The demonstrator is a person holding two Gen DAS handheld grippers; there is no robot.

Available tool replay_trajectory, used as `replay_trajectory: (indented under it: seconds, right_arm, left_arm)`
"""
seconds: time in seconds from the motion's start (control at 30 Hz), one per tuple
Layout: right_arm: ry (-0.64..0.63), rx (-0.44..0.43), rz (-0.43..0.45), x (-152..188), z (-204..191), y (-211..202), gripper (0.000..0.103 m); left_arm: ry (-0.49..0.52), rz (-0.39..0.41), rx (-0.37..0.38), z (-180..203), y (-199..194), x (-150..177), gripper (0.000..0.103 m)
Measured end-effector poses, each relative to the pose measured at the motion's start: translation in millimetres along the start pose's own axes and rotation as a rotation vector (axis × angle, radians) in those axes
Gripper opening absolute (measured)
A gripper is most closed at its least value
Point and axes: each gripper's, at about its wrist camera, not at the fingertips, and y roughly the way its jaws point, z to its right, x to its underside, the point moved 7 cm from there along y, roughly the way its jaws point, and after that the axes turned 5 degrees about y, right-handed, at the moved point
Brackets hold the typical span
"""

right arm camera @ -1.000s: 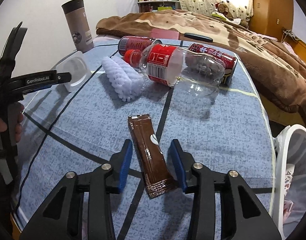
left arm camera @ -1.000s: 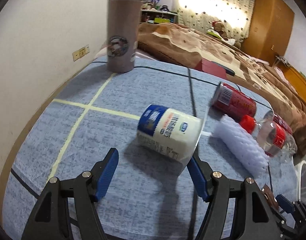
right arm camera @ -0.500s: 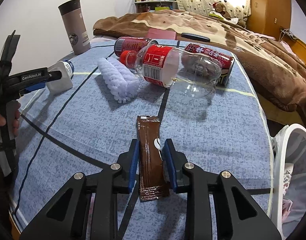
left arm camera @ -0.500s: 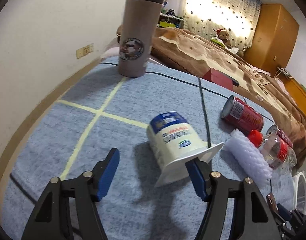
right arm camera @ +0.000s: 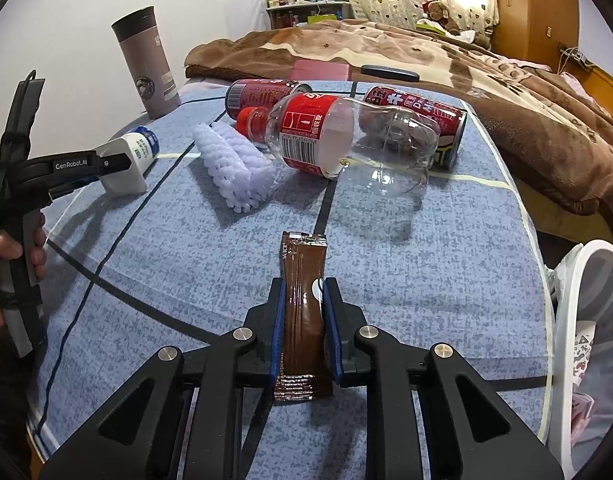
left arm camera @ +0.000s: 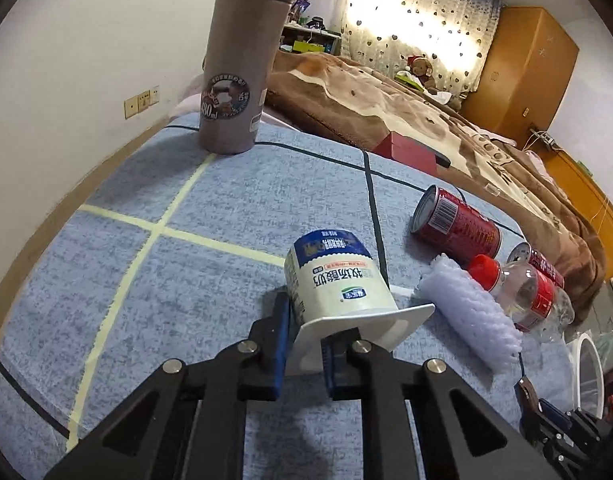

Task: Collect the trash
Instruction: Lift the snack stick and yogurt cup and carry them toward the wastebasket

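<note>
- Gripping the yogurt cup by its rim, my left gripper holds it over the blue cloth.
- Right gripper — clamped on the brown sachet, beside the white bin.

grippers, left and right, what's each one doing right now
Left gripper: closed on the yogurt cup.
Right gripper: closed on the brown sachet.

Bright glare thru curtain, sharp pics, fisheye-warped, vignetted edges.
</note>
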Motion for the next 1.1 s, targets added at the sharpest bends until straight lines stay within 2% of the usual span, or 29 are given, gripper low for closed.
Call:
replay_trajectory:
  seconds: [0.67, 1.1]
  right_arm:
    - [0.038, -0.014, 0.086, -4.3, 5.6, -18.4, 0.019]
    - [0.082, -0.023, 0.155, -6.3, 21.0, -45.5, 0.019]
  left_arm:
    - [0.049, 0.054, 0.039, 20.8, -41.4, 11.4, 0.015]
    - [0.108, 0.108, 0.103, 65.4, -77.1, 18.2, 0.015]
